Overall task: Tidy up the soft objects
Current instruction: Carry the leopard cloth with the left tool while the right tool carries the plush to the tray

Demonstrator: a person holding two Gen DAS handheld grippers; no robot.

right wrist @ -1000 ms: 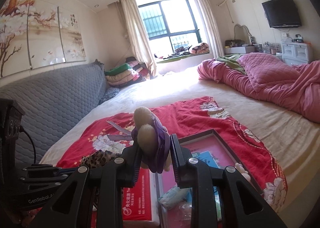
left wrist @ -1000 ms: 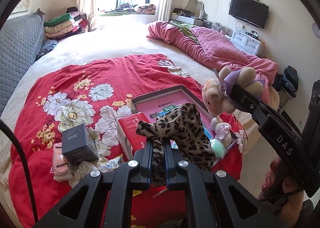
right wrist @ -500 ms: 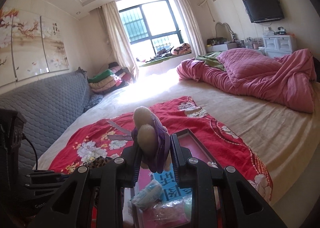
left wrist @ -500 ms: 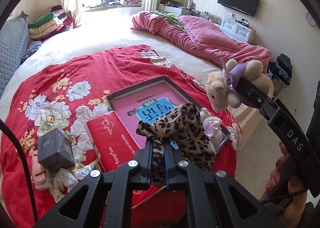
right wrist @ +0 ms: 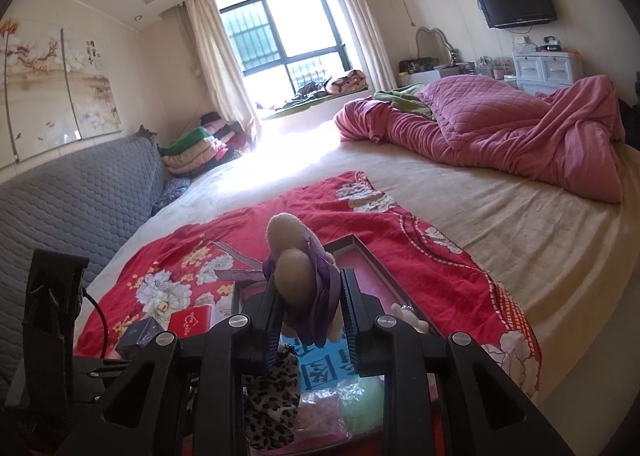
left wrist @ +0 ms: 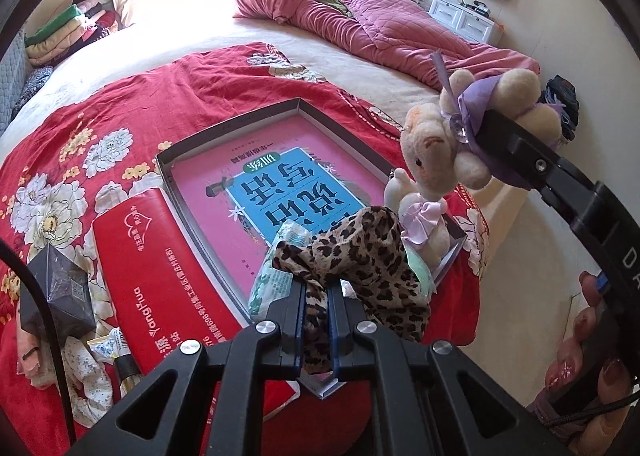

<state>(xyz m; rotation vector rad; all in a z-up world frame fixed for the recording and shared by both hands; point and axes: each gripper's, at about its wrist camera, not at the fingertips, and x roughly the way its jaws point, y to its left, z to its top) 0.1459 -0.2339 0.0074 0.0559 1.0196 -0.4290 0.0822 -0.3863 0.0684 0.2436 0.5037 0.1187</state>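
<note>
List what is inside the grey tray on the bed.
The grey tray holds a pink book, a small plush and a wrapped packet; the leopard cloth hides its near corner.

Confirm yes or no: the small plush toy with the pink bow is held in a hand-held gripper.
No: the small plush toy with the pink bow sits loose at the corner of the shallow grey box, with no gripper on it.

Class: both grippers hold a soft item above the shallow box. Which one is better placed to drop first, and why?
Left. The left gripper, clamping the leopard-print fabric, hangs low over the shallow grey box; the right gripper holds the purple-dressed plush toy higher, at the box's edge.
</note>
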